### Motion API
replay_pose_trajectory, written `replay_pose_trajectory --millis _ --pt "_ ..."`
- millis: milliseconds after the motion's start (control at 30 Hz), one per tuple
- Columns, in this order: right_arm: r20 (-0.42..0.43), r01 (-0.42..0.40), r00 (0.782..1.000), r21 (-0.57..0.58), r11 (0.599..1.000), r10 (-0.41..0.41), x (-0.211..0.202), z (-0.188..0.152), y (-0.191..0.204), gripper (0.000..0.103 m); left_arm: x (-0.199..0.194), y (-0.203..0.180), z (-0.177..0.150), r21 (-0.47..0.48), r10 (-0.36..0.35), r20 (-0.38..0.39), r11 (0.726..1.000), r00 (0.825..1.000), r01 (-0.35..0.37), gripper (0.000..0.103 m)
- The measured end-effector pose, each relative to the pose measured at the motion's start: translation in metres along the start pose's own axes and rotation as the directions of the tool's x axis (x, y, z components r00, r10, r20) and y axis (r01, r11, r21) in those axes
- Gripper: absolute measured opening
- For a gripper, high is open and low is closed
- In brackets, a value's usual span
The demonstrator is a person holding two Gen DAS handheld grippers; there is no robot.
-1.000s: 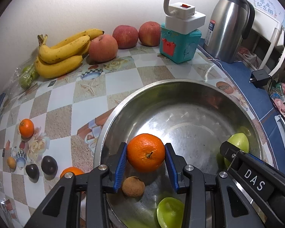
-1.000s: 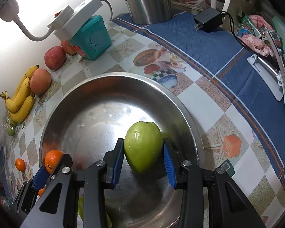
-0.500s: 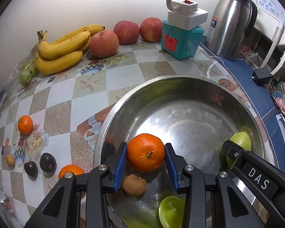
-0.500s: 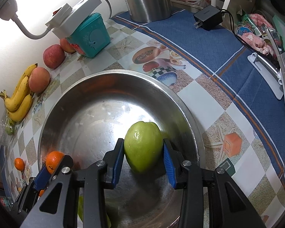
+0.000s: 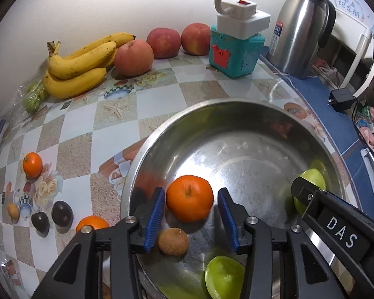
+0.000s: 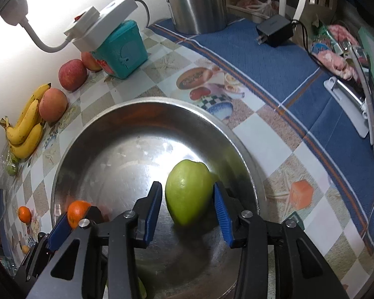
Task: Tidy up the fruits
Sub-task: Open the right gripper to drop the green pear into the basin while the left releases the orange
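Inside the steel bowl (image 5: 147, 154), the left gripper (image 5: 190, 218) and right gripper (image 6: 187, 205) have just been opening, fingers now clear of one mandarin (image 5: 189, 198) and one upright green fruit (image 6: 188, 194). Beyond: three apples (image 5: 133, 56), one banana bunch (image 5: 79, 62).

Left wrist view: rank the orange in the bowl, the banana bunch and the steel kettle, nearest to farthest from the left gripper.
1. Orange, between the open pads of the left gripper, in the bowl.
2. Banana bunch, far left by the wall.
3. Steel kettle, far right; too close to the bananas to call.
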State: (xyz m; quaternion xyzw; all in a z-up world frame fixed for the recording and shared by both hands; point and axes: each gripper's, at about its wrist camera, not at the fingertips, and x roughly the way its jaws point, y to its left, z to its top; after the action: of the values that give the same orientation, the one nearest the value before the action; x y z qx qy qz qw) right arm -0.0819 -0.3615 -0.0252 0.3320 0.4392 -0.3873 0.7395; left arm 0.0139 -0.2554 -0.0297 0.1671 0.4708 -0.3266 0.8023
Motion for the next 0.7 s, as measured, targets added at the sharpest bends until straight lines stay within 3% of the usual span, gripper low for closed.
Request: replay_pose_trajectory --millis 67,433,700 --pt "0.009 -0.002 1.000 0.000 1.000 0.002 -0.004 0.002 0.000 0.049 -0.004 0.000 0.002 -0.001 -0.007 0.012 1.000 1.000 0.007 0.057" --pt "0.120 -0.026 0.992 0.002 1.000 0.026 -0.046 0.015 -0.002 0.049 -0.032 0.004 0.015 -0.018 -0.013 0.062 1.000 0.998 0.014 0.058" --pt "0.128 -0.029 0.991 0.012 0.999 0.028 -0.053 0.017 -0.004 0.049 -0.038 0.036 0.019 -0.144 0.005 0.013 0.990 1.000 -0.003 0.058"
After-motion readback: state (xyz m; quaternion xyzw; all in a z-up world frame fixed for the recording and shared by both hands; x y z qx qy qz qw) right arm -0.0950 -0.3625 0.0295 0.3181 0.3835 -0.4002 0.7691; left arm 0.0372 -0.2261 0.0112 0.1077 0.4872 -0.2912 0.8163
